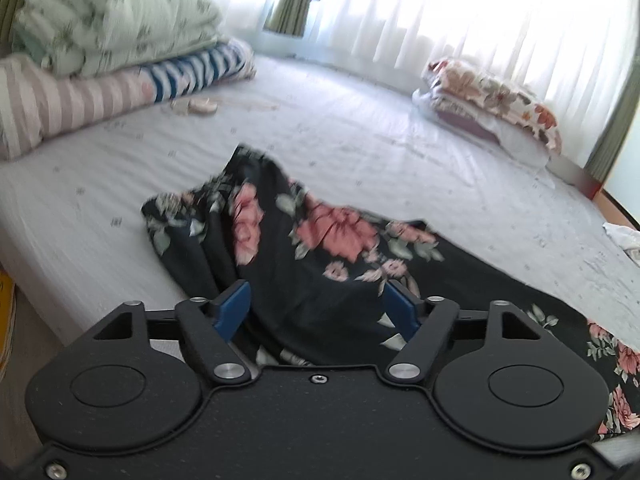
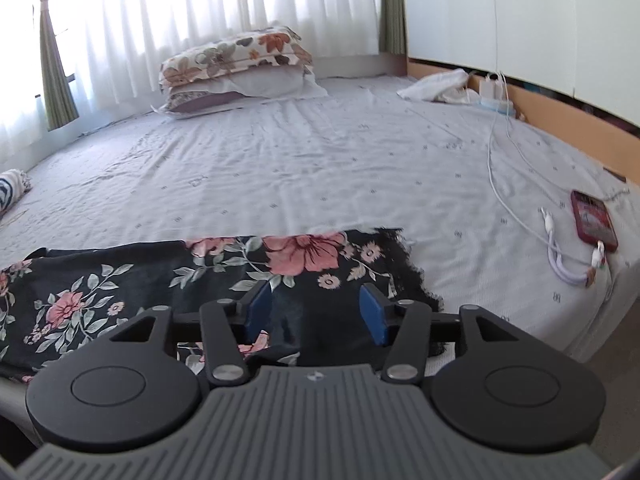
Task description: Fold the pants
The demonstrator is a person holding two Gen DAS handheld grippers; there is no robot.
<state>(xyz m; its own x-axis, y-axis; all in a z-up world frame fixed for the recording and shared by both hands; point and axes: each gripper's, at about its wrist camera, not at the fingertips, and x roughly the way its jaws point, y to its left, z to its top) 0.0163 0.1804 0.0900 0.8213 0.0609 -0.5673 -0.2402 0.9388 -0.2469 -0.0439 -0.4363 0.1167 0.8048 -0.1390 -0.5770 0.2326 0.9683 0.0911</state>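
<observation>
left wrist view: pants, black floral, lie bunched on the bed. left gripper and right gripper fingers wide, holding nothing. we judge a fold just laid; next we regrasp an edge.

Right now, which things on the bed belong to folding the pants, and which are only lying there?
For the job:
- floral pants
- left claw, open
- right claw, open

Only lying there:
- floral pillows
- folded bedding
- red phone
- white cable
</observation>
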